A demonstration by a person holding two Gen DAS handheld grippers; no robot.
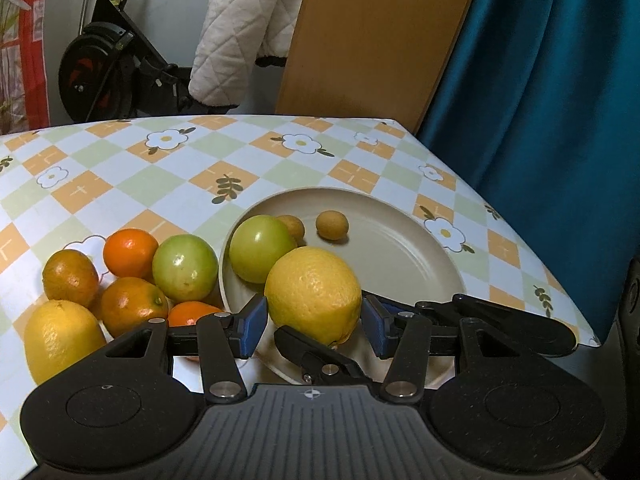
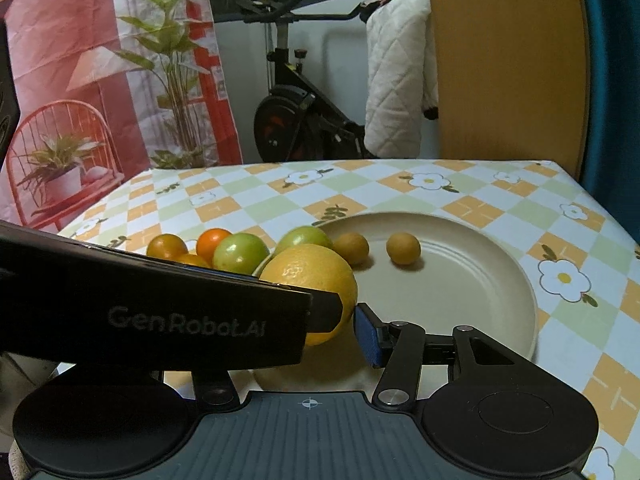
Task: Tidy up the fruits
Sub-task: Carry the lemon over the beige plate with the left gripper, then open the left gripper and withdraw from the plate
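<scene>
Item: large lemon [image 1: 314, 294], at the plate's [image 1: 400, 248] 7 o'clock rim, between my left tongs [image 1: 314, 322]; both blue pads seem just clear of the peel, so I read them as released. Right tongs [image 2: 348, 332]: half hidden, state indeterminable. Risk: lemon rolls into the green fruit [image 1: 262, 248] at 11 o'clock, or off onto the counter [image 1: 240, 160].

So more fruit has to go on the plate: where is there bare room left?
The plate is bare on its right half, right of the two small brown fruits. Its left edge is crowded: green fruit, lemon, both grippers. The pile fills the cloth left of it.
</scene>
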